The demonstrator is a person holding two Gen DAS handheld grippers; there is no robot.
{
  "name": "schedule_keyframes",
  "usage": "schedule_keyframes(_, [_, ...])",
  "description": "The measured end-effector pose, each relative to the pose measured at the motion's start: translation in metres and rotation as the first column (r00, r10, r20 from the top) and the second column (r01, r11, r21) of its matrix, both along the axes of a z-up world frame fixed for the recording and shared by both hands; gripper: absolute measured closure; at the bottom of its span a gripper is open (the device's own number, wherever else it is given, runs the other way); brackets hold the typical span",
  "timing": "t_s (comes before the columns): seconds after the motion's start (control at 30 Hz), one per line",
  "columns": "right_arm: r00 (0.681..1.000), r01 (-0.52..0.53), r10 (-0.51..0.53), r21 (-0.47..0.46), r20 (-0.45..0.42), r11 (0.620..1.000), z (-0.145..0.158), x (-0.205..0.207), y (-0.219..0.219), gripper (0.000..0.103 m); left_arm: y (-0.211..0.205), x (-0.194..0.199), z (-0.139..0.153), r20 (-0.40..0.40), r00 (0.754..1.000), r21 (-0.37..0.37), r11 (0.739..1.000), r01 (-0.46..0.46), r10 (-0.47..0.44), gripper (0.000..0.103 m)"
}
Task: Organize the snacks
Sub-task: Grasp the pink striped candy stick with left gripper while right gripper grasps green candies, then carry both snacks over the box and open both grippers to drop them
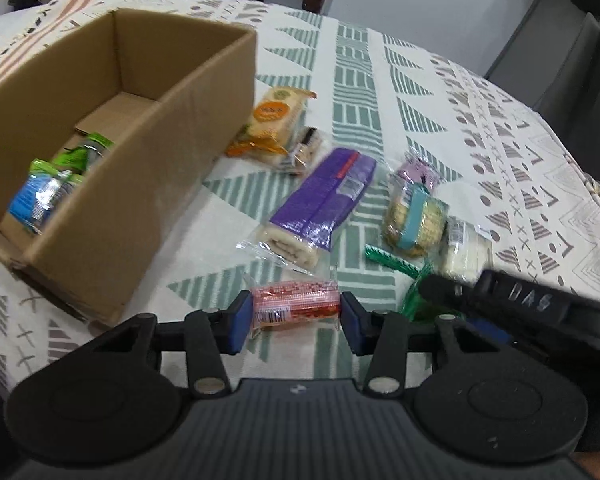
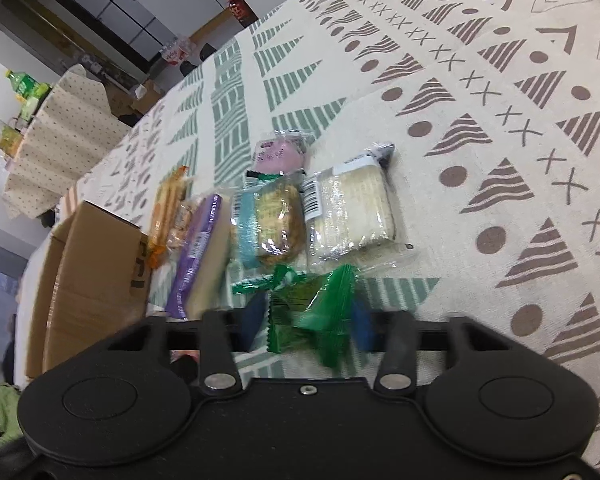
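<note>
While the box (image 1: 112, 152) waits at upper left, part filled, left gripper (image 1: 294, 312) clamps the red roll (image 1: 294, 307) low centre and right gripper (image 2: 308, 320) pinches a green packet (image 2: 312, 312), probably both box-bound.

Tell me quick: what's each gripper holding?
Left gripper: shut on the red snack.
Right gripper: shut on the green packet.
</note>
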State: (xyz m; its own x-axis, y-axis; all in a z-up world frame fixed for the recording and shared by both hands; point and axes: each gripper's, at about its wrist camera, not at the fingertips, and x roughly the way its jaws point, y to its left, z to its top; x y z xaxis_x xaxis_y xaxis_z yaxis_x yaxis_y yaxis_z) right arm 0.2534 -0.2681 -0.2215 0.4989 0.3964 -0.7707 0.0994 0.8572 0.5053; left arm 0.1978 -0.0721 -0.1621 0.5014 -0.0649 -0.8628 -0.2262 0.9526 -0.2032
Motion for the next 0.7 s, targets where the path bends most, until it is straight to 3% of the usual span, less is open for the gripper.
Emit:
schedule_keyframes(0.13, [0.999, 0.001, -0.001, -0.005, 0.046, 1.000, 0.010, -0.007, -0.003, 0.073, 0.005, -0.005, 0.011, 0.025, 1.000, 0.013, 1.000, -0.011, 0.010, 0.057])
schedule_keyframes(0.7, [0.965, -0.065, 0.041, 0.084, 0.257, 0.994, 0.072, -0.026, 0.006, 0.074, 0.031, -0.037, 0.084, 0.172, 0.983, 0.058, 0.996, -0.072, 0.061, 0.057])
